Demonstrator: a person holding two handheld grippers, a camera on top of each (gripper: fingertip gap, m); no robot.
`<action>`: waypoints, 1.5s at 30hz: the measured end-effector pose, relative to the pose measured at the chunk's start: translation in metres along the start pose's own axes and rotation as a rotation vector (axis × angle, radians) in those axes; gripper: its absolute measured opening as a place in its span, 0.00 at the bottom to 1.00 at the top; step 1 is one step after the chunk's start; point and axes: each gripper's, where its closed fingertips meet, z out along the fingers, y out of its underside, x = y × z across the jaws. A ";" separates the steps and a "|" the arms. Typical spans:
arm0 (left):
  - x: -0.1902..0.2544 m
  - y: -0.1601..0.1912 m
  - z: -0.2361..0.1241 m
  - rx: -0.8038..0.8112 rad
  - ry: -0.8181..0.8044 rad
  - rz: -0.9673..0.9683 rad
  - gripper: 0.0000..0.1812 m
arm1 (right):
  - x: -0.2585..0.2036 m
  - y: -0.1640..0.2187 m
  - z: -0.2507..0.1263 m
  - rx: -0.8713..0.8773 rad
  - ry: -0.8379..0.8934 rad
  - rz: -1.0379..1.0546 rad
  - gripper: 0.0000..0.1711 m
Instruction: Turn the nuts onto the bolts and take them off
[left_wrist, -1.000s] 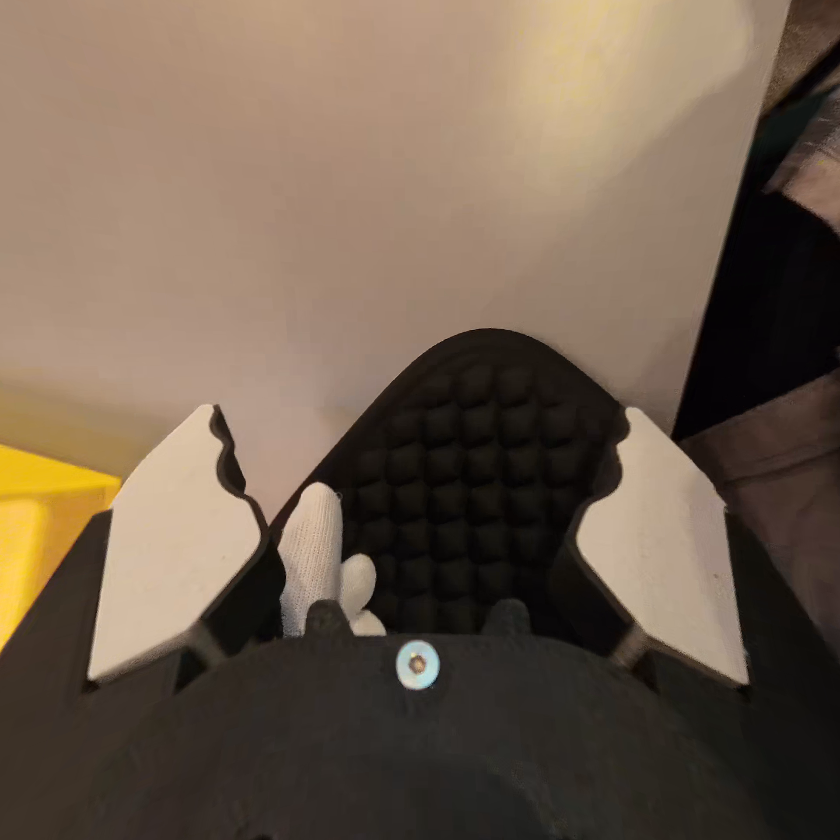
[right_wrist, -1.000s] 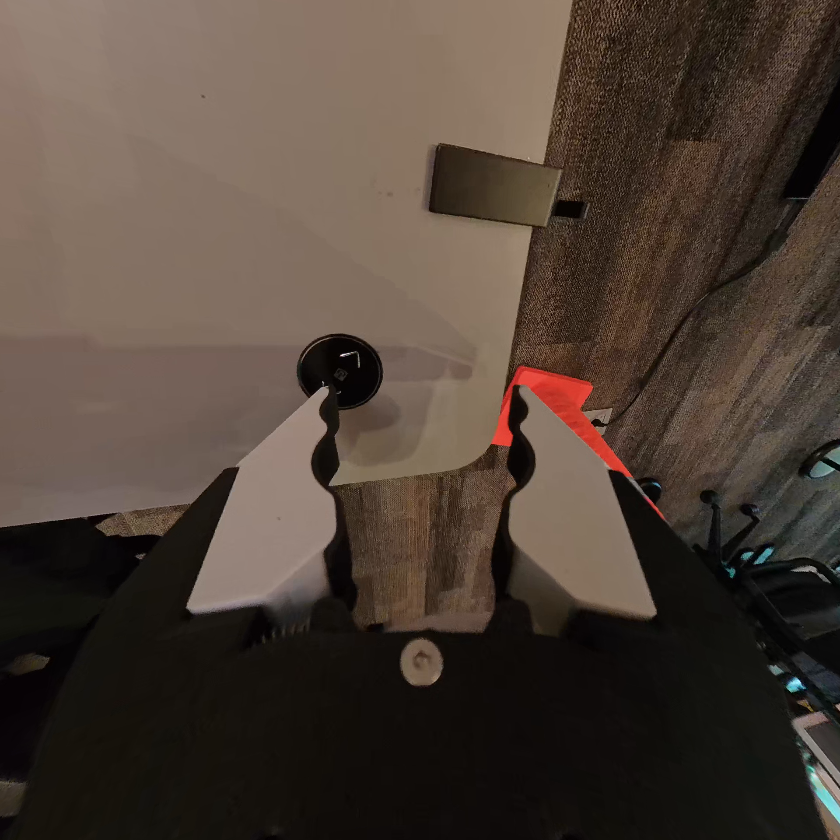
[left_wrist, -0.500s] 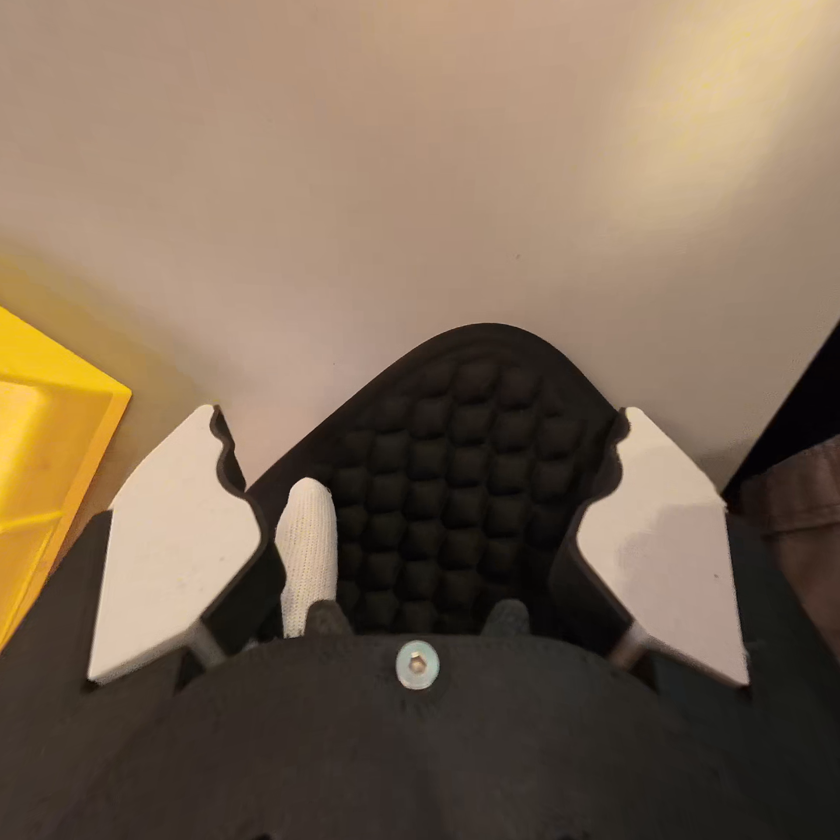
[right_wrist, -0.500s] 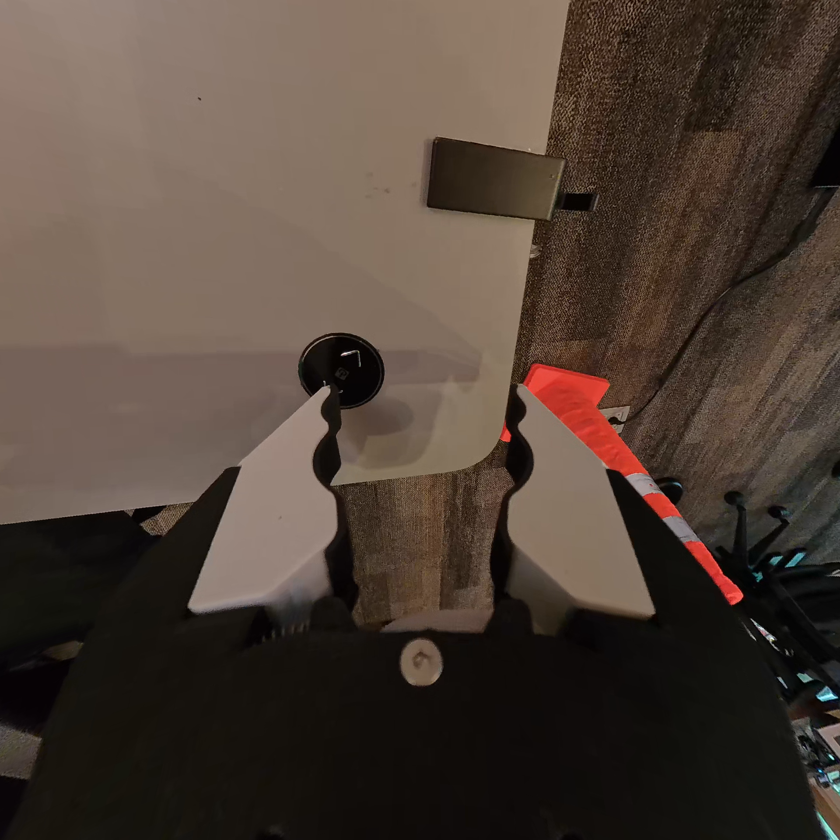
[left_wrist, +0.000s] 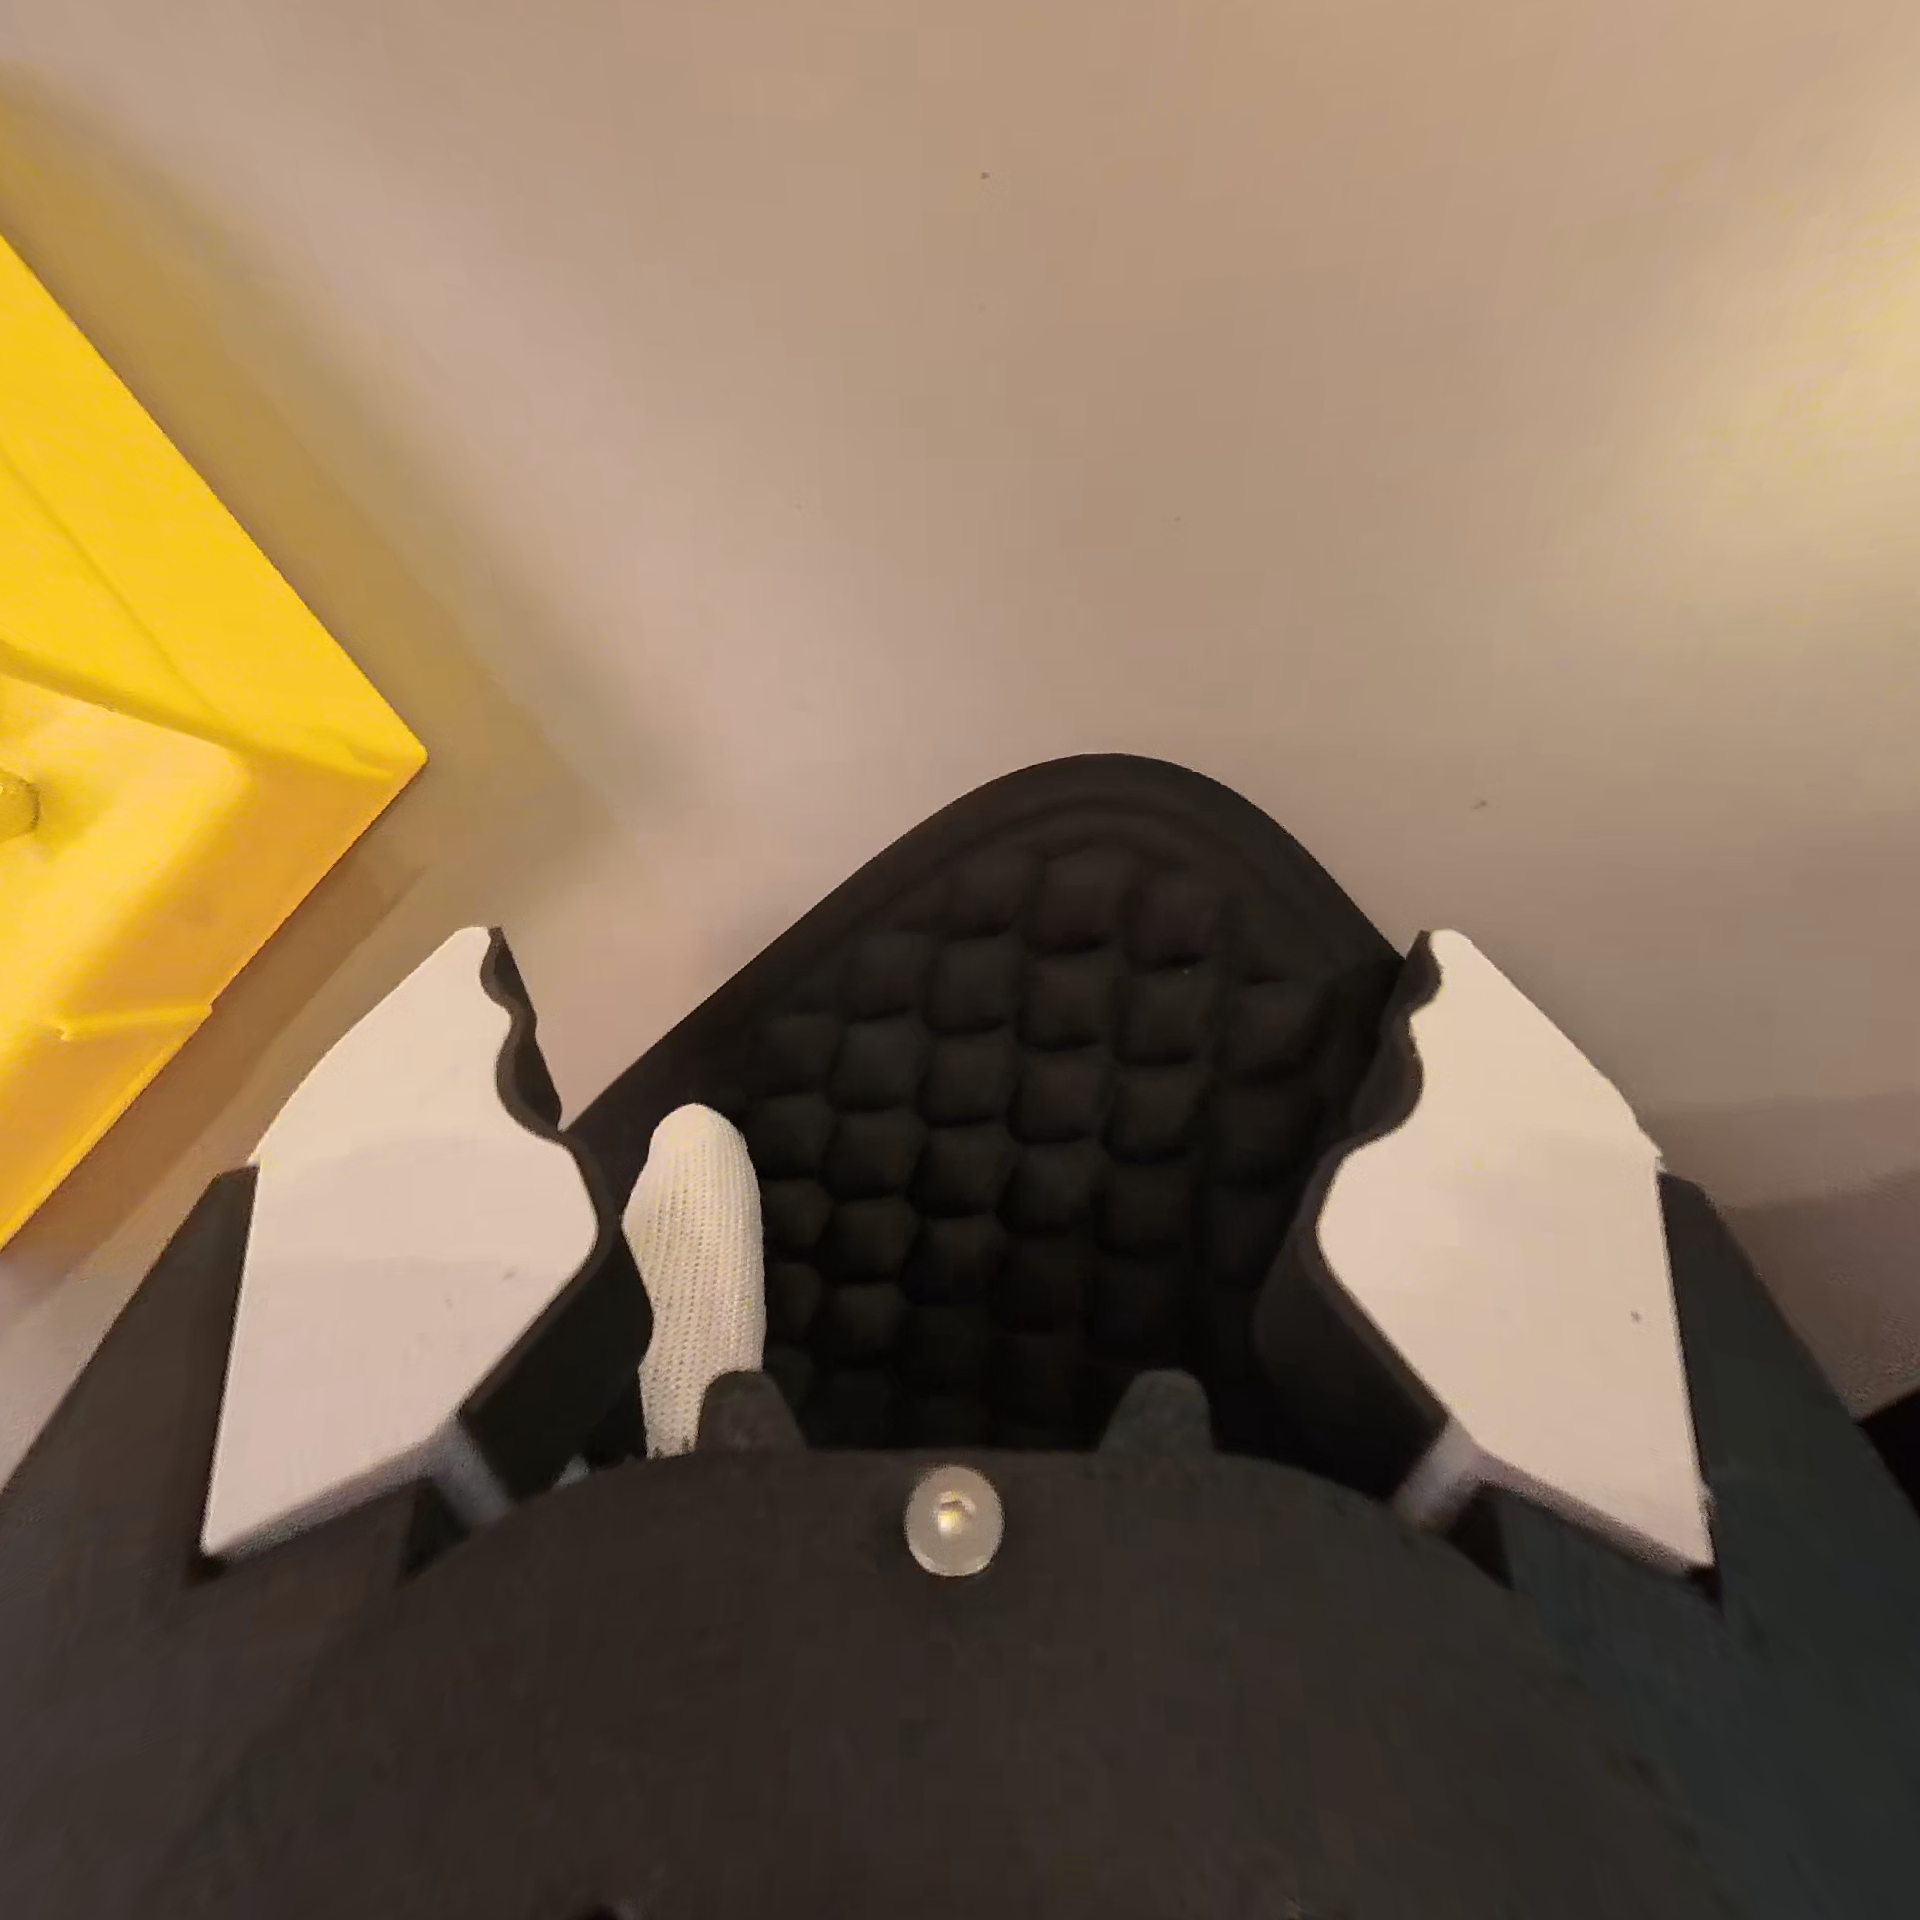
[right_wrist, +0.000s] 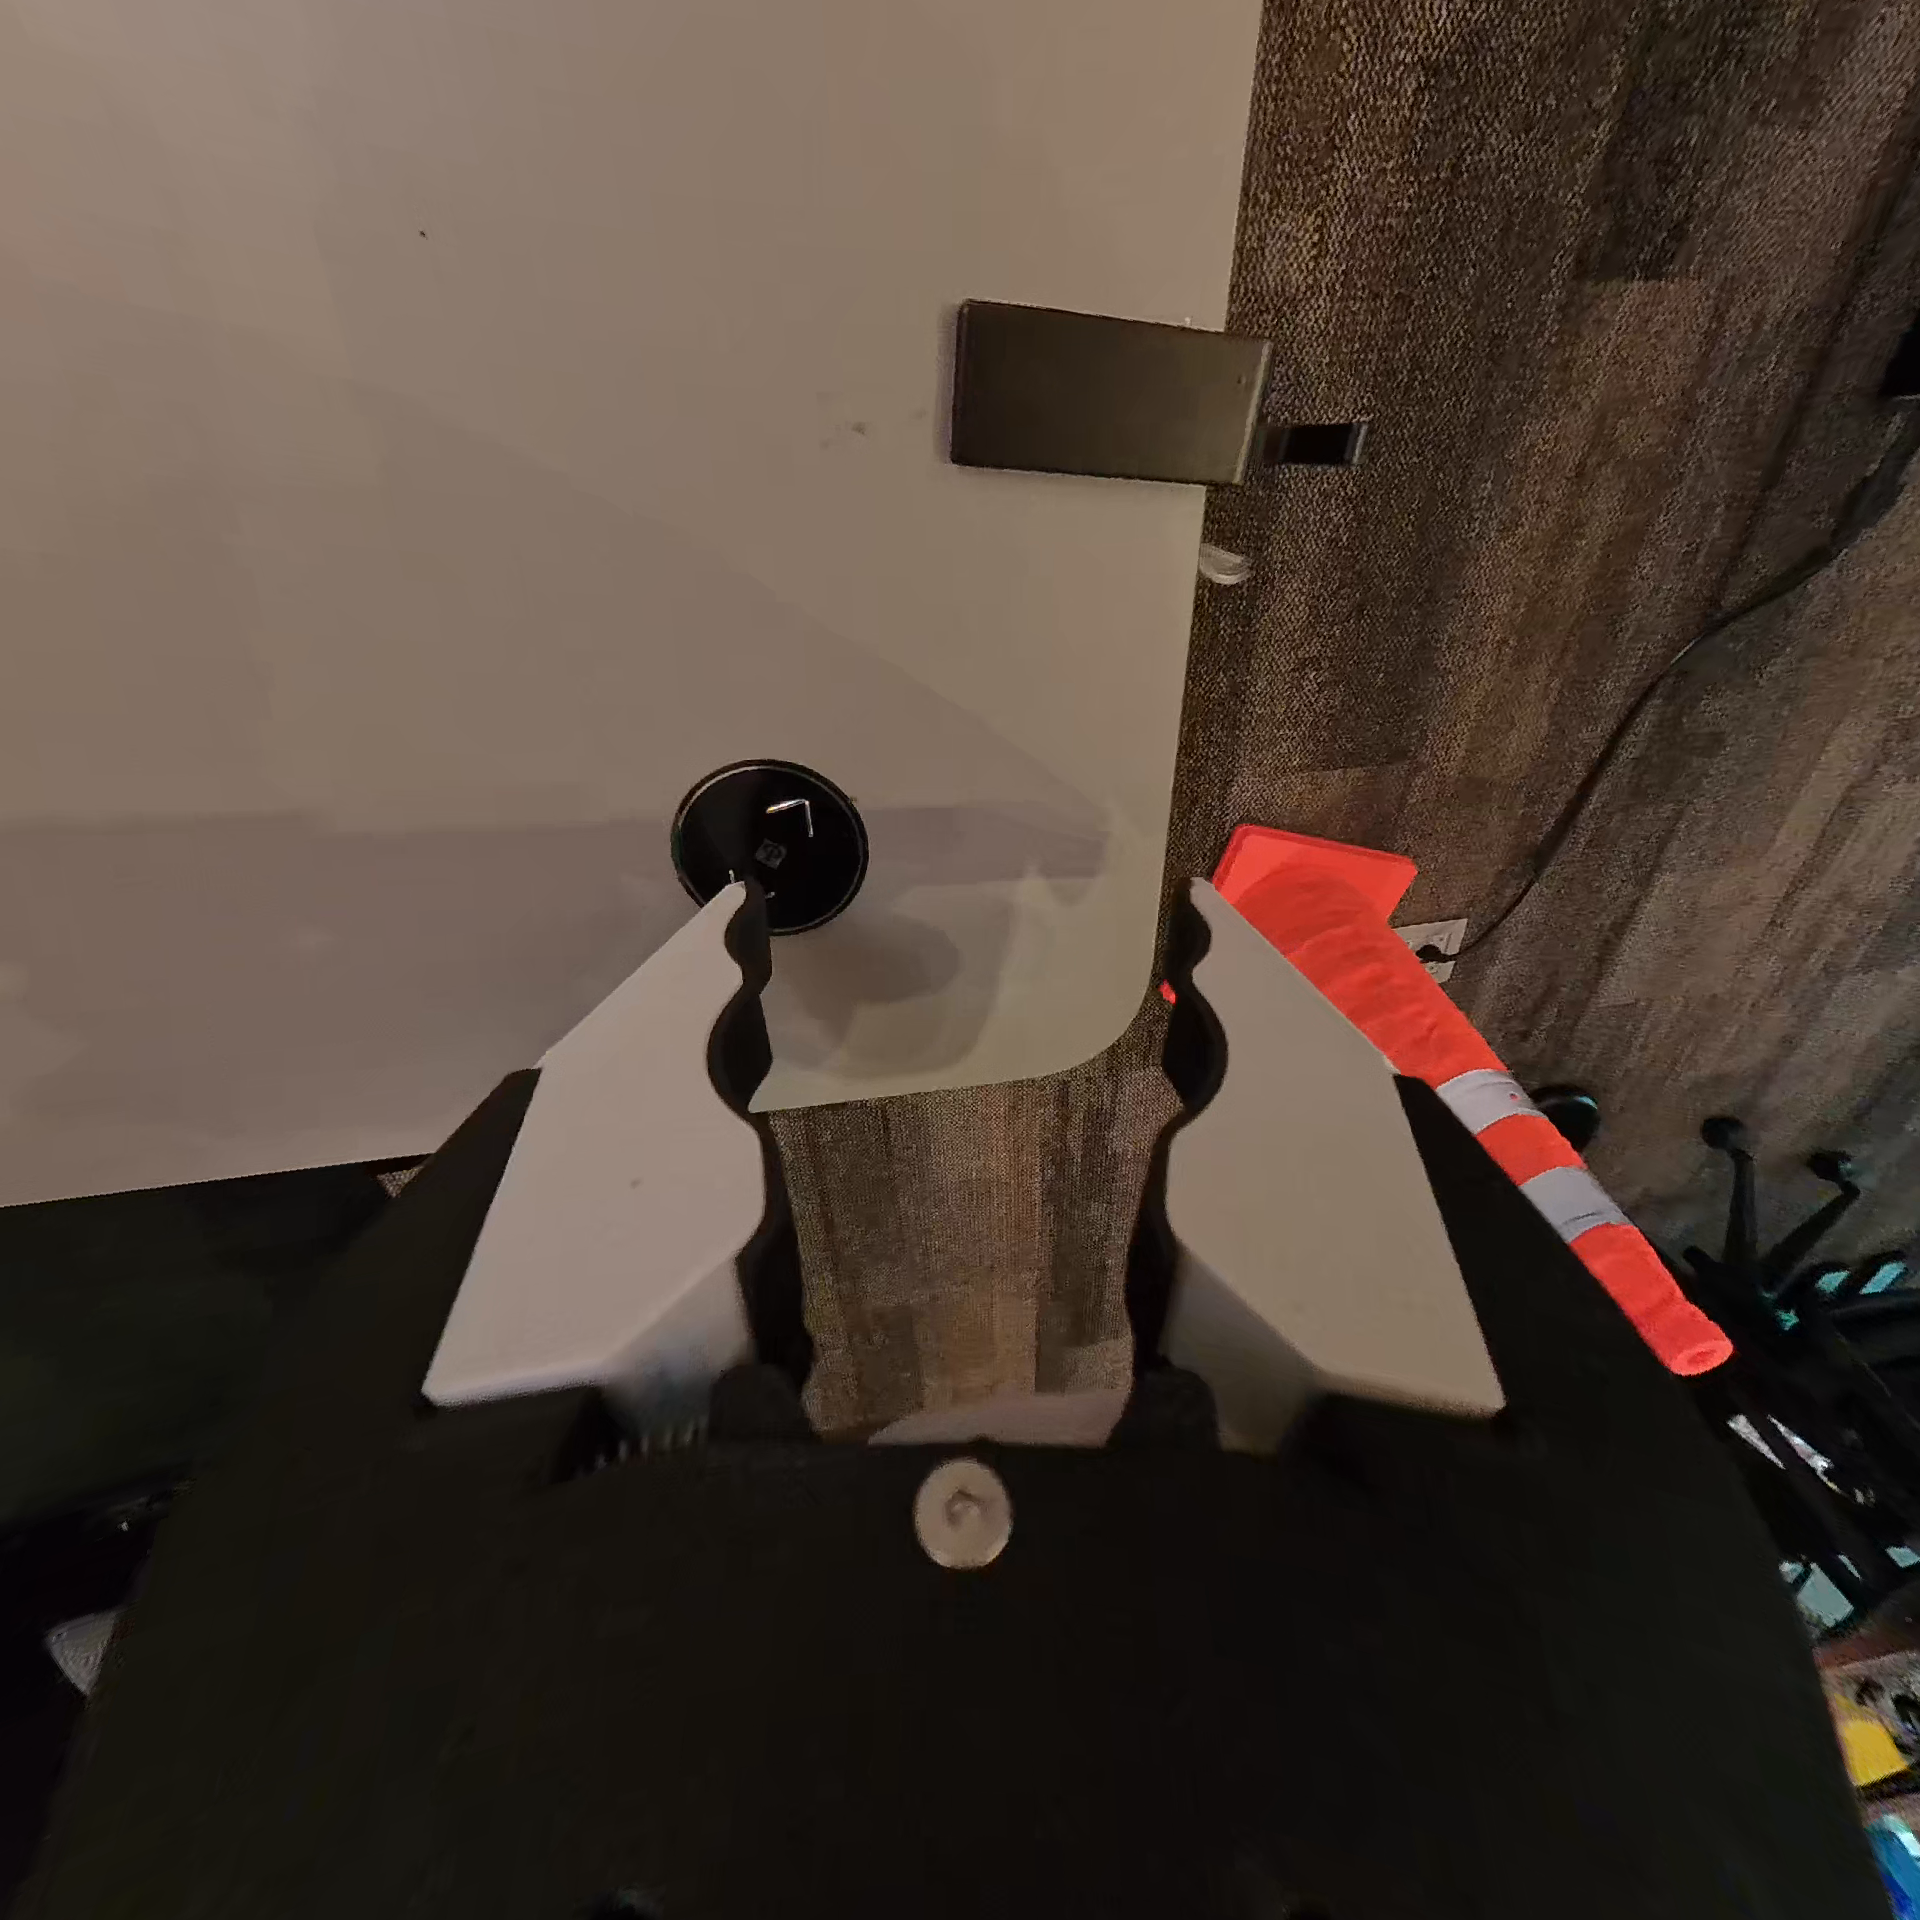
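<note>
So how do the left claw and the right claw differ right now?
The left claw gapes much wider than the right claw, though both are open. The left claw hangs over bare table beside a yellow box; the right claw sits at the table's corner, over carpet. A white-gloved finger shows between the left claw's fingers, none in the right's. Both are empty.

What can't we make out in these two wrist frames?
- Nuts and bolts: in neither view.
- Yellow bin, left wrist view: cut off by the left edge, contents unclear.
- Gloved finger, left wrist view: rest of the hand hidden behind the left gripper.
- Black disc, right wrist view: partly behind the right gripper.
</note>
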 end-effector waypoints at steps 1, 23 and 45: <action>-0.001 -0.001 -0.001 -0.003 -0.005 -0.008 0.81 | 0.000 0.000 -0.001 0.001 0.003 -0.005 0.44; -0.022 -0.022 -0.019 0.024 -0.100 -0.090 0.81 | 0.005 0.000 -0.030 0.026 0.026 -0.021 0.45; -0.126 -0.060 -0.110 0.253 -0.520 0.007 0.78 | 0.009 0.000 -0.059 0.064 0.039 -0.021 0.45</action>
